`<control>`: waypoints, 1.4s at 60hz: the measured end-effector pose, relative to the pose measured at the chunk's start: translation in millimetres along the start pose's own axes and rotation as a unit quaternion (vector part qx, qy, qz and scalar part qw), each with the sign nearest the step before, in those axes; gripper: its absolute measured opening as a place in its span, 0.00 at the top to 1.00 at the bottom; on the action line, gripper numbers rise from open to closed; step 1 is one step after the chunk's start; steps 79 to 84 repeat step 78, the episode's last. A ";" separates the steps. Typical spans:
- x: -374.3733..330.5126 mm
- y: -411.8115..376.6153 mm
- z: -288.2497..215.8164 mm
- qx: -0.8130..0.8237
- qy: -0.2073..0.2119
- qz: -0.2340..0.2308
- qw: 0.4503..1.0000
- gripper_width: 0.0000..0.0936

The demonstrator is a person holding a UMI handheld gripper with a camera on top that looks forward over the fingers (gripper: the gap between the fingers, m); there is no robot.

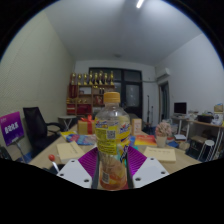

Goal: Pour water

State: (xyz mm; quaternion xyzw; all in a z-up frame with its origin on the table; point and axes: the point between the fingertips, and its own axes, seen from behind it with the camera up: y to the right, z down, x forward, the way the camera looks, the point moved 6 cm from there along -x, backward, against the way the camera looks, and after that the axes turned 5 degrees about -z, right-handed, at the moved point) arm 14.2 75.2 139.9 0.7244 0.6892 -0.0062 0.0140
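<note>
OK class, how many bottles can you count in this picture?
1 clear one: the bottle with a yellow cap, between the gripper fingers, whose purple pads touch its sides. Small things on the table behind are too blurred to tell, so more may be hidden.

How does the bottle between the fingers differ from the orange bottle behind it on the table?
The held bottle is clear with a yellow cap, between the gripper pads. The orange bottle is opaque-looking, stands free on the table, and appears smaller, being farther off. Both are upright.
</note>
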 end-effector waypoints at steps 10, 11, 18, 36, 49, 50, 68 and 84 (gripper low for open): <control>9.0 4.3 41.5 0.020 -0.022 0.017 0.999 0.57; 9.9 2.5 44.5 0.022 -0.025 0.014 0.999 0.57; 9.6 0.6 52.4 0.016 -0.018 0.001 1.000 0.57; -0.2 6.4 58.3 0.005 -0.067 0.012 0.998 0.20; -65.3 -0.1 34.9 0.028 -0.045 0.022 0.998 0.10; -73.1 0.1 32.1 0.027 -0.042 0.026 0.998 0.10; -220.4 -37.4 12.9 0.048 -0.019 0.041 0.998 0.11; -252.7 -52.6 22.5 0.076 -0.010 0.016 0.997 0.11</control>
